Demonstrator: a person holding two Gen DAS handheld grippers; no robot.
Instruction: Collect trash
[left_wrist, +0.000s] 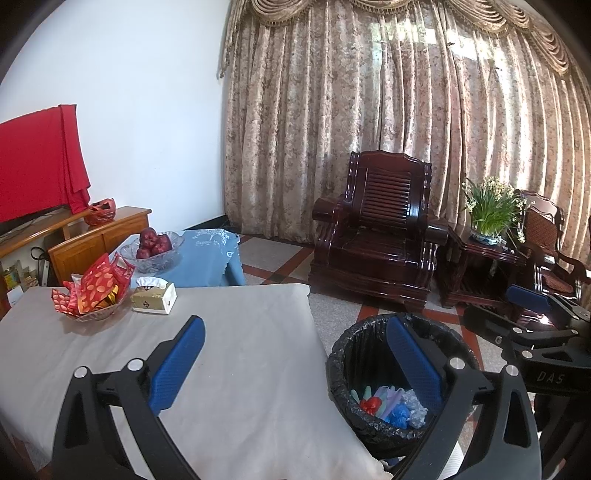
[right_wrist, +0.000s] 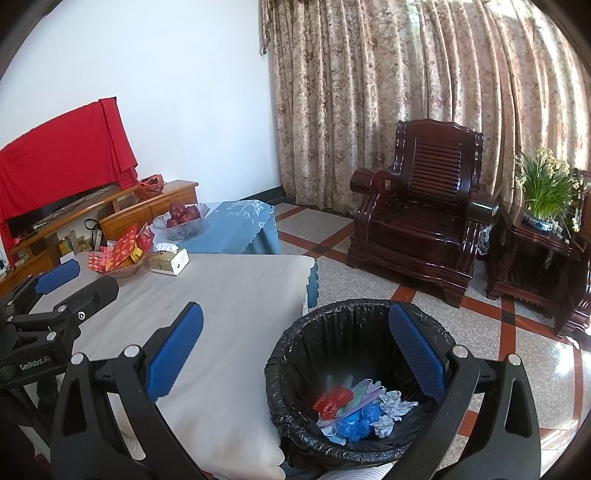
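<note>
Both my grippers, left (left_wrist: 291, 362) and right (right_wrist: 295, 350), are spread wide, holding nothing. Trash (right_wrist: 354, 410) lies in bin (right_wrist: 295, 428), below-right of counter (right_wrist: 229, 295); right gripper nearer. No loose trash seen on counter.

Table cloth (right_wrist: 229, 295): plain pale grey-beige. Second cloth (right_wrist: 240, 225) beyond it: light blue, white embroidered motif. Bin liner (right_wrist: 332, 325): glossy black; trash (right_wrist: 354, 410) inside is red, blue, lilac, clear-silvery. Gripper pads (right_wrist: 173, 354): blue, dotted texture, on black frames. Curtain (right_wrist: 406, 92): beige-brown floral. Armchair (right_wrist: 424, 214): dark reddish brown. Floor (right_wrist: 461, 321): speckled grey, red and black bands. Snack packets (left_wrist: 96, 288): red, orange spots.
</note>
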